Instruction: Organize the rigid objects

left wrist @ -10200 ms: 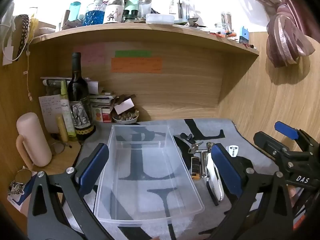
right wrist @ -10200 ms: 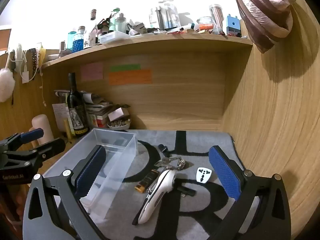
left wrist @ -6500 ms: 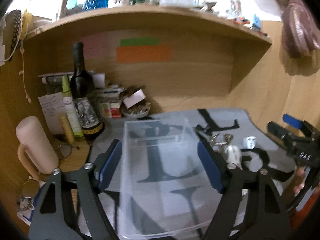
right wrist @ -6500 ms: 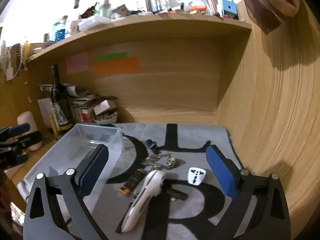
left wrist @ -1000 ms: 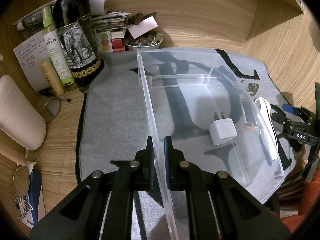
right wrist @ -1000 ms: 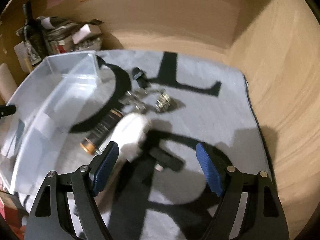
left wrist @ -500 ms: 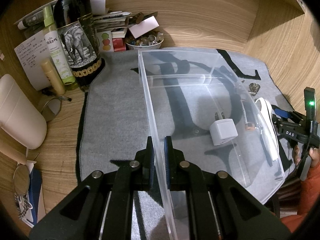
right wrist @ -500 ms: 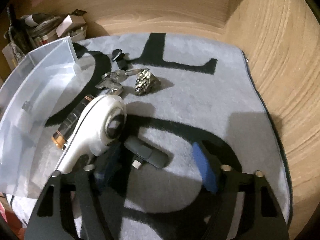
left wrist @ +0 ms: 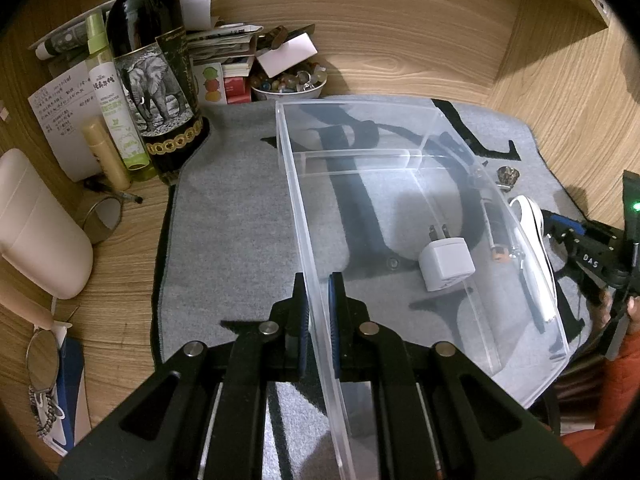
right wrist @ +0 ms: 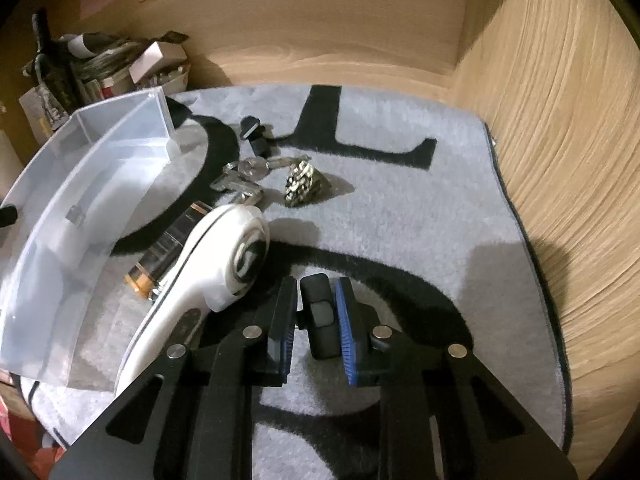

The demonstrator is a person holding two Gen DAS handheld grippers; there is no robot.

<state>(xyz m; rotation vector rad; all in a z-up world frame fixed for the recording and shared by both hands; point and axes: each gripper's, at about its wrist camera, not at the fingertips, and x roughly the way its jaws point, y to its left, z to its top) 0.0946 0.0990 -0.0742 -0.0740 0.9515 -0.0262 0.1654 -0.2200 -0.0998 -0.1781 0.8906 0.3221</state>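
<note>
Left tongs (left wrist: 318, 312) clamped on clear bin (left wrist: 400, 152) wall, right tongs (right wrist: 316, 320) closed on small black stick (right wrist: 320, 316)

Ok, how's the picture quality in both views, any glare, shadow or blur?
Left wrist: sharp, strong fisheye bending of the bin, mild glare on its clear walls. Right wrist: dimmer, warm light, hard shadows on the mat, sharp, and the right claw shows clearly.

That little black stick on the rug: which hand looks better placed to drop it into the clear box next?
The right. The right gripper is already shut on the black stick, beside the clear box. The left gripper is busy clamping the box's wall, steadying it.
</note>
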